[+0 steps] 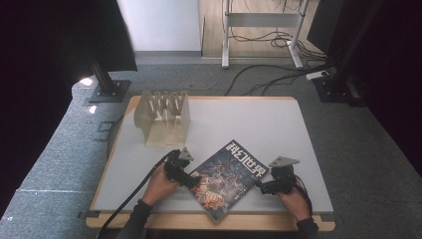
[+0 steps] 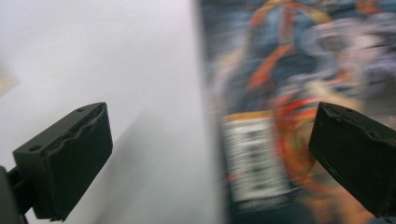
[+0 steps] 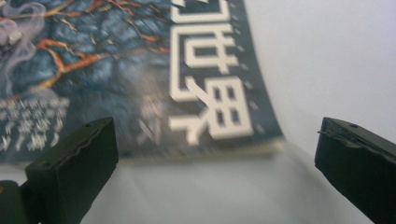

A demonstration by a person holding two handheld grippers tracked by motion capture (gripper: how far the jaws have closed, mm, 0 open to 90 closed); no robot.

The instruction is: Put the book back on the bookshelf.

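Standing at centre left of frame, on the far left part of a white table (image 1: 259,117) with a wooden edge: a pale slotted rack (image 1: 163,118). Beyond, on grey carpet (image 1: 59,154), at upper right: tangled black cables (image 1: 268,74) and white frame legs (image 1: 226,35). At upper left: a black stand base (image 1: 108,90).

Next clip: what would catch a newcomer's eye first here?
The dark, colourful magazine lying askew near the front edge of the white table. The left tongs and right tongs flank it, each with jaws open, one at either side edge. Behind it, at the far left of the table, stands a pale slotted rack.
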